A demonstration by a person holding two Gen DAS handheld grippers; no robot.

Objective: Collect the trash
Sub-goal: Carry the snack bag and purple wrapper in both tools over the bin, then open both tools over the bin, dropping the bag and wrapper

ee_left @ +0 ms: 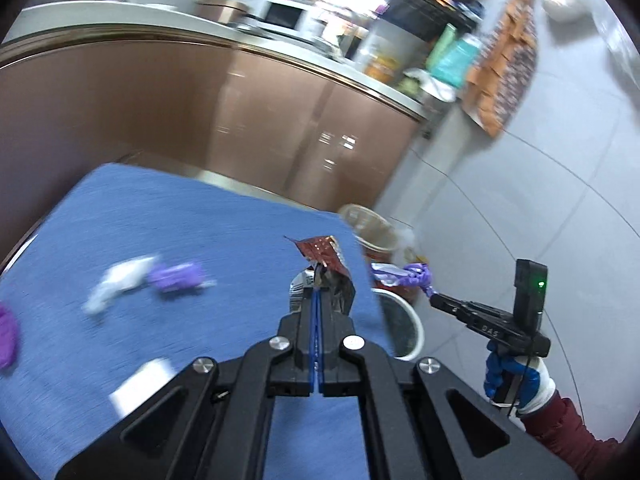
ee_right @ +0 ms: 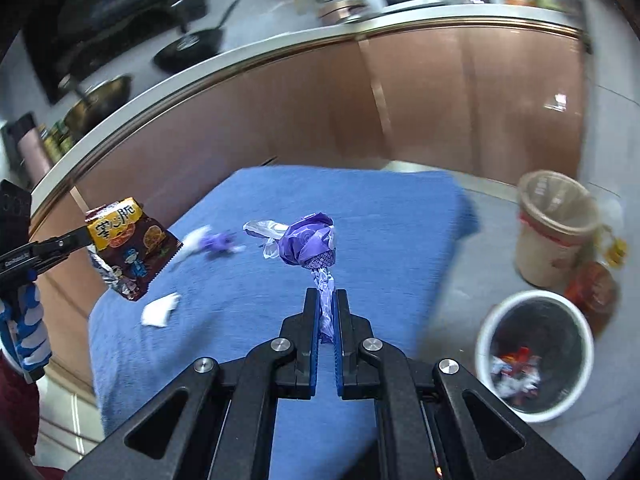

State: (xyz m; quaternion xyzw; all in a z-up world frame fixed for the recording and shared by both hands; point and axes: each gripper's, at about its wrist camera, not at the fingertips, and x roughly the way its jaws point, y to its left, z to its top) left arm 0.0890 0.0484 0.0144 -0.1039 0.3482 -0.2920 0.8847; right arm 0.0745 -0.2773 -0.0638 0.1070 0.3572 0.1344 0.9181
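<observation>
My left gripper (ee_left: 317,294) is shut on a brown snack bag (ee_left: 326,262), held above the blue table (ee_left: 200,232). The same snack bag (ee_right: 128,246) hangs from the left gripper (ee_right: 86,238) at the left of the right wrist view. My right gripper (ee_right: 328,300) is shut on a crumpled purple wrapper (ee_right: 308,240), lifted over the blue table (ee_right: 380,220). The right gripper (ee_left: 434,299) with the purple wrapper (ee_left: 412,274) shows past the table's right edge. A white trash bin (ee_right: 536,352) with litter inside stands on the floor at the right.
On the table lie a white and purple wrapper (ee_left: 144,280), a white scrap (ee_right: 160,310) and a purple piece (ee_left: 6,334). A beige bin (ee_right: 554,228) and an orange bag (ee_right: 592,292) stand beside the white bin (ee_left: 402,322). Brown cabinets (ee_right: 440,96) run behind.
</observation>
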